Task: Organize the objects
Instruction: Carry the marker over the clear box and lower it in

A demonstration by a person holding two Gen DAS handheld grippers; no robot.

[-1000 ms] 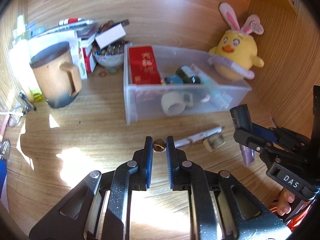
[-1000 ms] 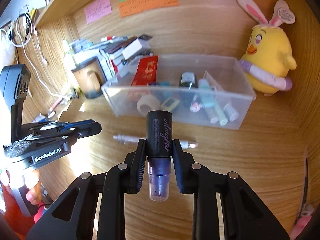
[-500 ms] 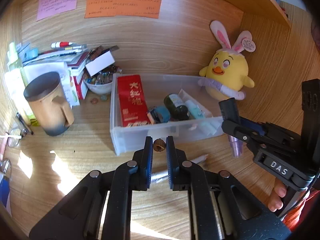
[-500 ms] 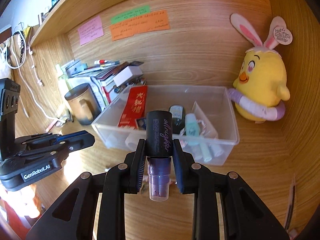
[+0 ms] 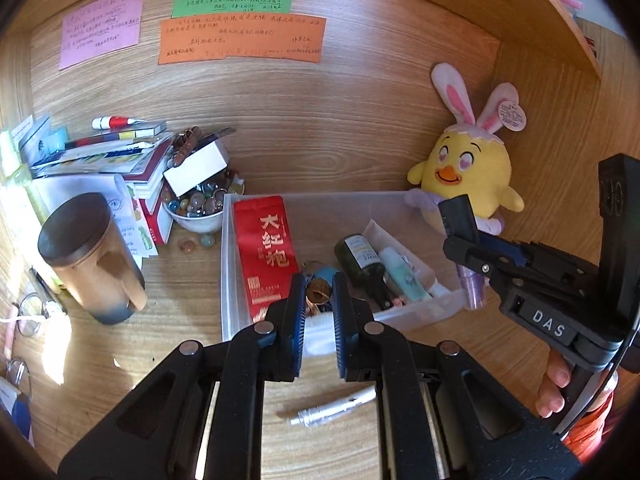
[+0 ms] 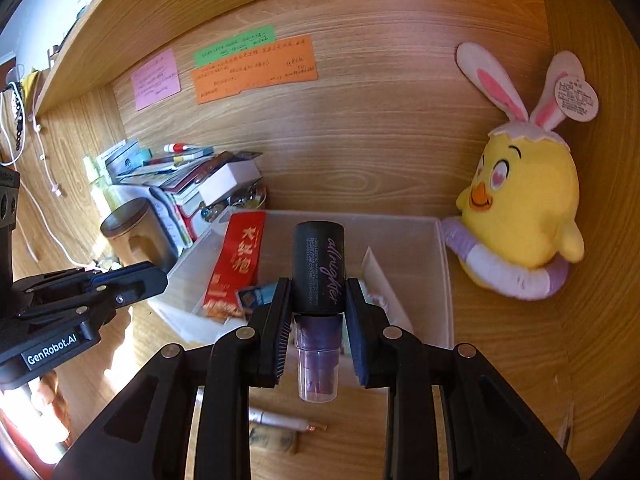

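right claw (image 6: 319, 308) clamps the spray bottle (image 6: 319, 272), left claw (image 5: 318, 296) a small nut (image 5: 318, 289) — either could miss the bin (image 5: 420, 312) if released early.

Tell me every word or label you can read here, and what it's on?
"DAS": black right gripper body.
"GenRobot.AI": black left gripper body.
"allnighter": black-capped purple cosmetic bottle; its fine print is too small.
"大红袍": red foil tea pouch.
Pink, green and orange wall notes: handwriting too small.
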